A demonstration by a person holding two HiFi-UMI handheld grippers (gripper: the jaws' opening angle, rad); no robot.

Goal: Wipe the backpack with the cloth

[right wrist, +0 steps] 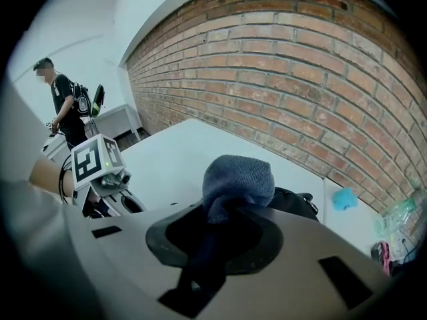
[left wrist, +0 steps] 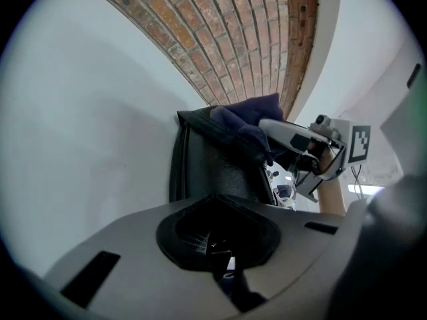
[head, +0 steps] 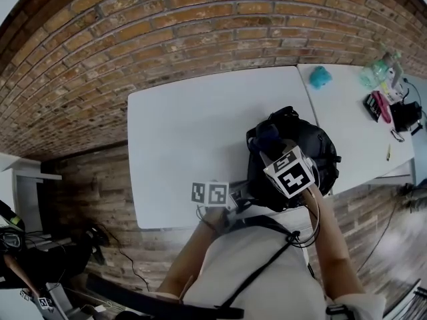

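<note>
A black backpack (head: 313, 145) lies on the white table (head: 193, 145) near its front right corner. My right gripper (head: 270, 145) hovers over the backpack's top, shut on a dark blue cloth (head: 267, 134) that bulges out past its jaws (right wrist: 237, 179). My left gripper (head: 233, 195) is at the backpack's near left side by the table's front edge. In the left gripper view the backpack (left wrist: 213, 159) fills the middle, and black mesh fabric of it sits in the jaws of my left gripper (left wrist: 213, 245). The cloth (left wrist: 247, 115) rests on the backpack's far end.
A second white table (head: 353, 125) adjoins on the right, with a teal object (head: 320, 77), bottles (head: 380, 71) and black gear (head: 402, 115). A brick wall (head: 167, 39) runs behind both tables. A person (right wrist: 65, 105) stands far off.
</note>
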